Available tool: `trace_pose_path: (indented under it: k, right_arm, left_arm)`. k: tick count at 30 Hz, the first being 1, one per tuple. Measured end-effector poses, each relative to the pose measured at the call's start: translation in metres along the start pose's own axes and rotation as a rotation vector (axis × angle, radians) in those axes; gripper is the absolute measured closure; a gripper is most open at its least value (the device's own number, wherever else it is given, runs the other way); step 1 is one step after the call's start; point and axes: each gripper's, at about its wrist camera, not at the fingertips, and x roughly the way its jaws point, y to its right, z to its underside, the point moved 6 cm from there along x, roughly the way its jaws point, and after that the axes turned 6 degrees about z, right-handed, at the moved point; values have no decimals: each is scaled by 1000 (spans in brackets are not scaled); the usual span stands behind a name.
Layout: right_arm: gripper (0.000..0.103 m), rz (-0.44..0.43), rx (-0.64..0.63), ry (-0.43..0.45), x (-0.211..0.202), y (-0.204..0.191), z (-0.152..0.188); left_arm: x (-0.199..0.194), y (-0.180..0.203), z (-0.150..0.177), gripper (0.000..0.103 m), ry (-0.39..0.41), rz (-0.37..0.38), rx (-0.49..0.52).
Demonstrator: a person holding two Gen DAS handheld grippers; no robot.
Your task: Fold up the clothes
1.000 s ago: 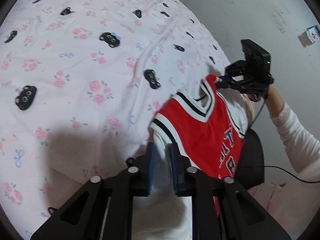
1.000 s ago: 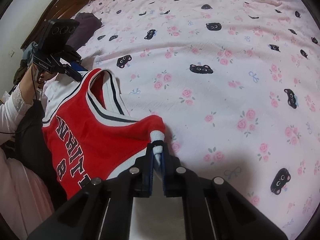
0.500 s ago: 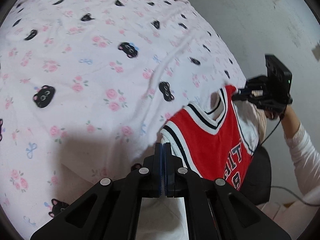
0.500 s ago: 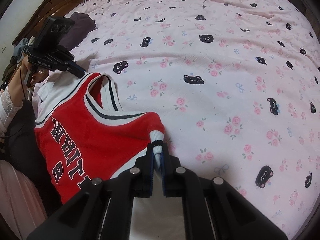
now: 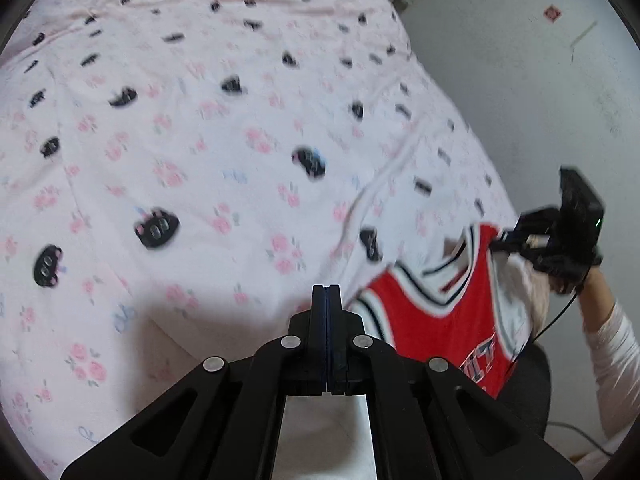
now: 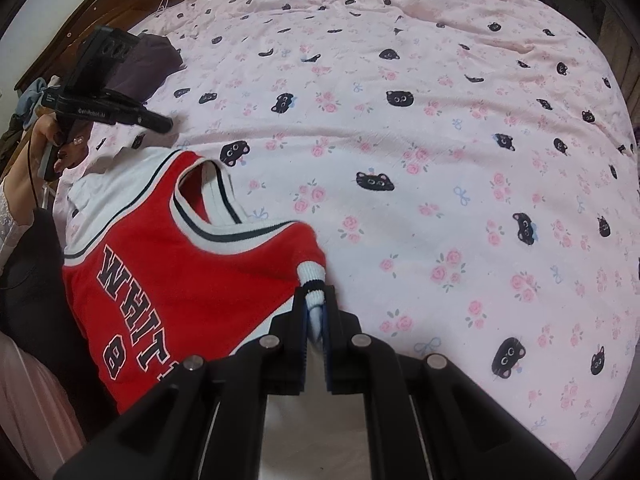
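While the pink bedsheet printed with roses and black cat faces fills most of both views, a red basketball jersey with white-and-navy trim lies at the sheet's near edge, lettering face up, its lower part hanging over the side. A dark purple garment sits farther up the sheet, toward the wooden headboard. The right gripper has its jaws pinched on the jersey's striped shoulder strap. The left gripper hovers above the sheet just beside the jersey's other shoulder, its jaws pressed fully together with nothing between them.
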Motion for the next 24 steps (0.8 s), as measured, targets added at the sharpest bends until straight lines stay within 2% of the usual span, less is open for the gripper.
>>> trace_pose_path:
  k: [3,5,9,11,14,18,21,24]
  right_arm:
    - [96,3,1,2,-1,0,-6]
    - [96,12,-14,-19,4,-1,-8]
    - [96,18,-16,-57,13,0,-4]
    - [96,13,-9,-61,15,1,-1]
    - [96,6,-3,-62,15,1,2]
    - [96,5,-3,-67,14,1,4]
    - [96,3,-3,-67,13,1,5]
    - [96,1,-4,-66,12,0,6]
  left_arm:
    - [-6,5,-2,103,-8,50,12]
    - [-1,6,3,103,-56,86,1]
    - [26,4,23,99,-184,36,15]
    - [33,10,31,94,-220,53,39]
    - [33,19,33,88,-222,79,67]
    - [30,21,29,64,-201,112,55]
    - [26,25,25,61,-183,161,47]
    - [23,24,22,55,-168,171,54]
